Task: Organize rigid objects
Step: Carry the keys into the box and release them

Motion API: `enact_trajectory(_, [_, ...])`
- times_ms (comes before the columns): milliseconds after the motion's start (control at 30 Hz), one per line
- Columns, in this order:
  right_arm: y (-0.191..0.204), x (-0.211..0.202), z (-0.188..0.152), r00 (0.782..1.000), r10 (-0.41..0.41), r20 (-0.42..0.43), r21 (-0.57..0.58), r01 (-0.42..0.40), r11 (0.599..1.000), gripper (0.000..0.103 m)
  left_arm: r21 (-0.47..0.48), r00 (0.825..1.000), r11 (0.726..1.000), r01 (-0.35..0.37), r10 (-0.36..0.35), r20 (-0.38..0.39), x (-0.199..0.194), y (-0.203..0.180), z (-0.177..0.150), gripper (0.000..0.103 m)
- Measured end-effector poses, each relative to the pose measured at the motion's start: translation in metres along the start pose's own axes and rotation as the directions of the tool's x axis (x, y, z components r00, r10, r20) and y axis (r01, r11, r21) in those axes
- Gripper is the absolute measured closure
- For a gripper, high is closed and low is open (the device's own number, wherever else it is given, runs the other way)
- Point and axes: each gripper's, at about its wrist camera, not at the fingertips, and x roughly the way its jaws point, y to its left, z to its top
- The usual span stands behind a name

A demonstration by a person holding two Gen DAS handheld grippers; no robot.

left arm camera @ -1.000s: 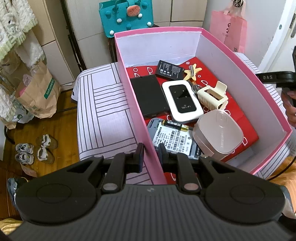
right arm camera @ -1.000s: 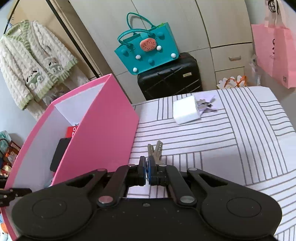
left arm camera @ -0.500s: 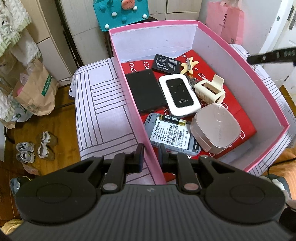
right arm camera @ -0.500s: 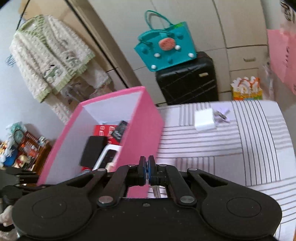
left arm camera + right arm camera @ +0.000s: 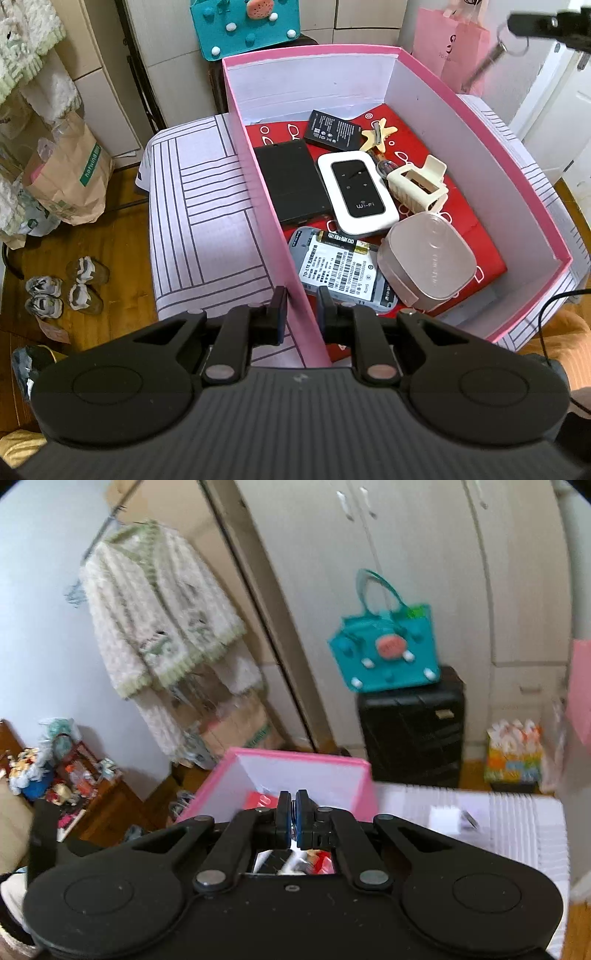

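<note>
- The pink box stood on the striped table, and several things already lay inside it on a red sheet: a black slab, a small black battery, a white Wi-Fi router, a grey device with a label, a cream hair claw, a star-shaped clip and a beige rounded case.
- The left gripper straddled the near left wall of the box, one finger outside and one inside. Its jaws were nearly together and looked clamped on that wall, steadying the box.
- The right gripper had its jaws pressed together on a bunch of keys, which hung blurred from its tip above the far right corner of the box, as the left wrist view showed.
- From the right wrist view, the gripper was above the box rim, so the keys were, by my judgement, about to be lowered in and let go.
- Still out on the table were a small white block and a little metal thing just beside it, too blurred to name.
- I judged the task well past halfway: most things were boxed, the keys in transit, and those last two pieces left to fetch.
</note>
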Motion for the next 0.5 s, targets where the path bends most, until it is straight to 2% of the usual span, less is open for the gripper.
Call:
enact_trajectory(133, [0.014, 0.015, 0.004, 0.997, 0.077, -0.016, -0.021, -0.077, 0.997, 0.099, 0.001, 1.000, 1.000, -0.008, 0.008, 0.002, 0.000, -0.001, 0.000, 0.088])
enact_trajectory(333, [0.024, 0.067, -0.005, 0.983, 0.135, -0.128, -0.029, -0.140, 0.990, 0.099, -0.014, 1.000, 1.000, -0.005, 0.005, 0.009, -0.001, -0.001, 0.000, 0.088])
enact_trajectory(500, [0.038, 0.111, -0.015, 0.984, 0.069, -0.165, -0.141, -0.093, 0.986, 0.099, -0.038, 0.999, 0.999, -0.009, 0.010, 0.031, -0.002, -0.001, -0.003, 0.088])
